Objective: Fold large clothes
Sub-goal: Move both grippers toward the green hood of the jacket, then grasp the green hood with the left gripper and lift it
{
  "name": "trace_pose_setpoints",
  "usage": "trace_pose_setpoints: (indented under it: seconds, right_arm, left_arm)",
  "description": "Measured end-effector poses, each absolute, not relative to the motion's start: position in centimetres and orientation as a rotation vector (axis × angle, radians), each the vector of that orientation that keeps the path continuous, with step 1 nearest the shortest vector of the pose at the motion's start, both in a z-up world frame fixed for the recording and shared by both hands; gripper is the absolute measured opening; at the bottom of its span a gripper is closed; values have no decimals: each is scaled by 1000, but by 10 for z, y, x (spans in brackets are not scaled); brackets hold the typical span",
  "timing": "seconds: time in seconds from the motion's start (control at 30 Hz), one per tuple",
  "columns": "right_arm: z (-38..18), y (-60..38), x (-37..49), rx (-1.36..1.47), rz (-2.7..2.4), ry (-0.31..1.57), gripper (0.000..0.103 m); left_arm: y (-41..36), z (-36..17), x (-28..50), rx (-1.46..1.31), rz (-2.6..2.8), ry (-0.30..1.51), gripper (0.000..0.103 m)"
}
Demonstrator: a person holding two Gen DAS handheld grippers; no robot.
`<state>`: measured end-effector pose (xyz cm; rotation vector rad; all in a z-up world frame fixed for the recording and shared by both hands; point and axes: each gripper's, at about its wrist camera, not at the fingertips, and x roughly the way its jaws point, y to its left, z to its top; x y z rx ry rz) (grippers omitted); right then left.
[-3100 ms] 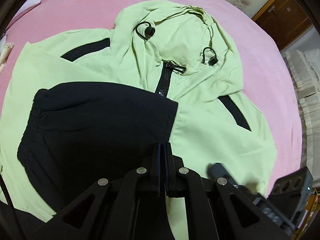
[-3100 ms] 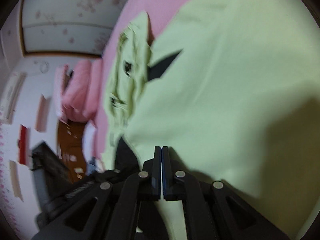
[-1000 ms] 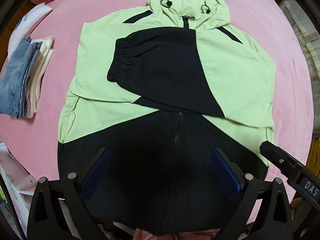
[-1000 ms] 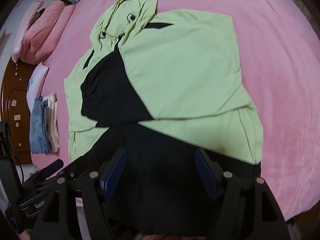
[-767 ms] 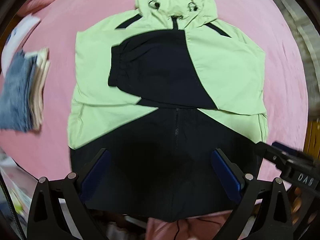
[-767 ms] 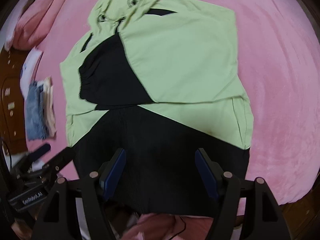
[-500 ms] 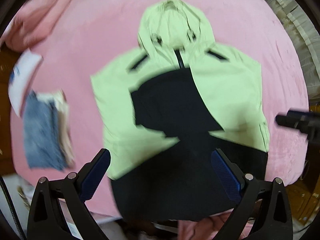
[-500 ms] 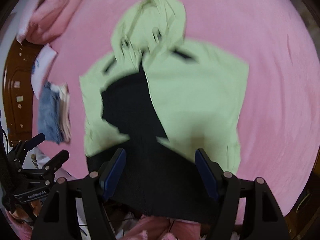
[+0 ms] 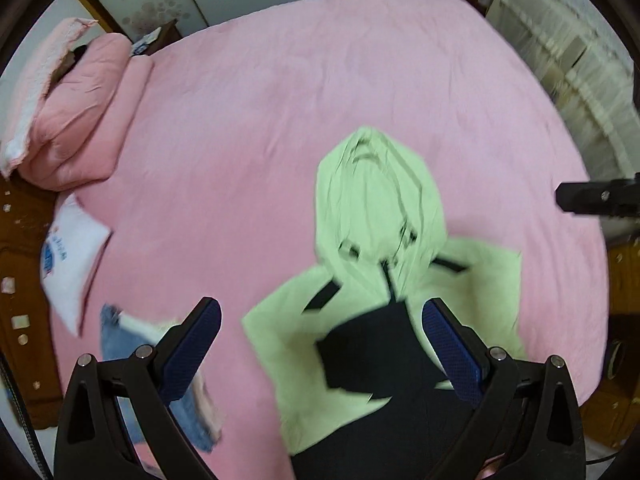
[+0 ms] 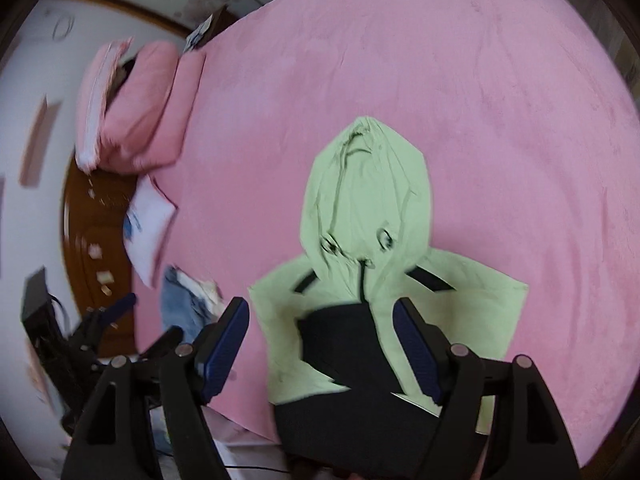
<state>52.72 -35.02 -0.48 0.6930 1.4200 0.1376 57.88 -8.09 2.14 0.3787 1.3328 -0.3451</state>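
A light green and black hooded jacket [image 9: 376,208] lies flat on the pink bed [image 9: 280,112], hood away from me, with a black sleeve folded across its chest. My left gripper [image 9: 320,308] hangs high above the jacket's lower half, open, with nothing between its blue pads. In the right wrist view the same jacket [image 10: 360,200] lies below my right gripper [image 10: 320,304], which is also open and holds nothing. The right gripper's tip [image 9: 596,200] pokes in at the right edge of the left wrist view. The jacket's hem is hidden behind both grippers.
Folded pink bedding [image 9: 76,112] lies at the bed's far left, with a white printed pillow [image 9: 72,256] beside it. A stack of folded jeans and light clothes [image 10: 188,300] lies left of the jacket. A dark wooden headboard [image 10: 96,240] borders the bed on the left.
Both grippers, shut three seconds ago, stand open. Over the last second both have risen and pulled back from the jacket, which now looks smaller and lower in view.
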Motion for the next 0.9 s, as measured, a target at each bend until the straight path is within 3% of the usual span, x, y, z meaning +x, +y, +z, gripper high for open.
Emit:
trace_pose_setpoints:
  seconds: [0.23,0.63,0.8,0.83,0.9]
  right_arm:
    - [-81,-384,579,767,116,1435,75]
    - [-270,-423,628,857,80,1413,74]
    - [-323,-421,634,827,92,1416,73]
    - [-328,-422,634,834,101,1405,69]
    - [-336,-425,633,866,120,1348,62]
  left_arm:
    - [-100,-38,660,300,-474,1317,100]
    - [-93,-231,742,51,-459,1374,99]
    - [-95,-302,753,4,-434,1437,86]
    - [-96,-310,754,-3,-443,1452,79]
    - [-100,-334,756,-15,-450,1504,77]
